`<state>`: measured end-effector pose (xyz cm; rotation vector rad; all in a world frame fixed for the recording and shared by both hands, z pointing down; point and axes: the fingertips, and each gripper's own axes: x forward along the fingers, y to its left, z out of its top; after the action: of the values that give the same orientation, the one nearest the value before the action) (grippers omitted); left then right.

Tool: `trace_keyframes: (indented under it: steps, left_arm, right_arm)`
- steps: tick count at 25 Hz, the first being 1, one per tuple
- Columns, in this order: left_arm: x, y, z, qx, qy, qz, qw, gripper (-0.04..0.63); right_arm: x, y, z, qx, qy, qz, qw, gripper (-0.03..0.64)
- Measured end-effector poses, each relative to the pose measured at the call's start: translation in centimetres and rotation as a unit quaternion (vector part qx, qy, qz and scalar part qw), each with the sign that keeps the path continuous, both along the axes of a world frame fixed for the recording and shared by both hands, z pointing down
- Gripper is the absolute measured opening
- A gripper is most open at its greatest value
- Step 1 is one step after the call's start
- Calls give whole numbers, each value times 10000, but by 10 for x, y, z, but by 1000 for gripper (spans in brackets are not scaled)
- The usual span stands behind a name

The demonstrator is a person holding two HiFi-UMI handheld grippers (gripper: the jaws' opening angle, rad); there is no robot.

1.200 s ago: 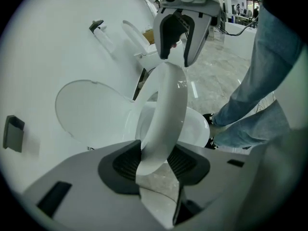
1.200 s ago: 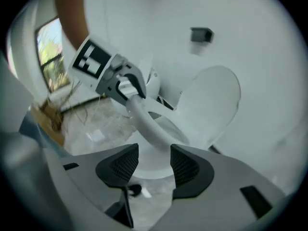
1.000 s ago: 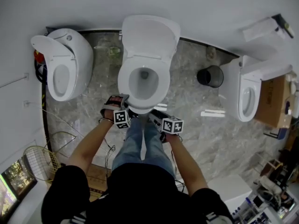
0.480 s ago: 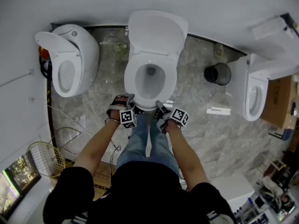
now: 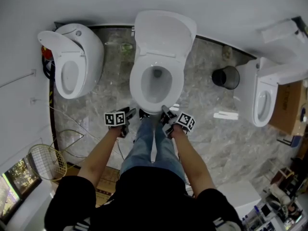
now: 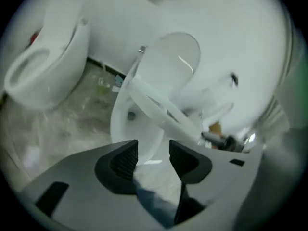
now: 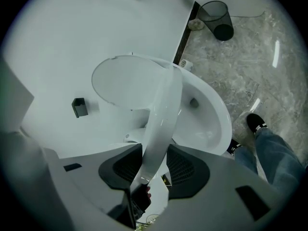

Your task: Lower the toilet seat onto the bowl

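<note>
**Seat held at the front rim.** A white toilet bowl (image 5: 136, 93) stands against the wall with a dark drain hole at its bottom. Its lid (image 7: 124, 83) is tipped back behind it.

To the right of the bowl, a black waste bin (image 5: 226, 77) sits on the marbled floor (image 5: 199, 107). Its inside is too dark to show what it holds. Well to the left of the bowl and nearer the person, a wire basket (image 5: 46, 161) lies on the floor, and its contents cannot be made out.

The toilet seat (image 7: 163, 107) is tilted part-way up above the bowl. Its front edge runs between the jaws of the right gripper (image 7: 155, 158), at the bowl's front rim. Those jaws have just been closing and now pinch the seat from both sides.

The left gripper (image 6: 153, 150) hangs just left of the bowl's front, clear of the seat. Its jaws have just been opening and stand spread with nothing gripped between them. The person's legs in blue jeans (image 5: 147, 146) stand directly in front of the bowl, between the two grippers.
</note>
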<state>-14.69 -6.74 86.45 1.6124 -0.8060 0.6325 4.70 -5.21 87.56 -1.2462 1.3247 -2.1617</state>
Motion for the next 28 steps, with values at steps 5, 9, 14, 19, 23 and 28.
trace_keyframes:
  steps: [5, 9, 14, 19, 23, 28]
  left_arm:
    - [16, -28, -2, -614, 1677, -2122, 9608, 190]
    - [21, -34, 8, -737, 1849, -2529, 9468, 141]
    - [19, -22, 26, -898, 1644, -2603, 9472, 140]
    - [13, -15, 48, -1036, 1213, -2203, 9623, 143]
    - [12, -2, 66, -1144, 844, -1831, 9728, 146]
    - [9, 3, 87, -1274, 620, -1618, 9766, 146]
  right_arm:
    - [-3, 3, 3, -49, -1, -82, 10000, 170]
    - [-4, 8, 8, -63, 34, -188, 9998, 170]
    - [-8, 22, 24, -275, 177, -378, 9988, 176]
    - [-14, 30, 47, -540, 332, -573, 9963, 184]
    - [-17, 45, 67, -859, 409, -788, 9923, 192]
    - [-20, 53, 88, -1103, 416, -935, 9886, 198]
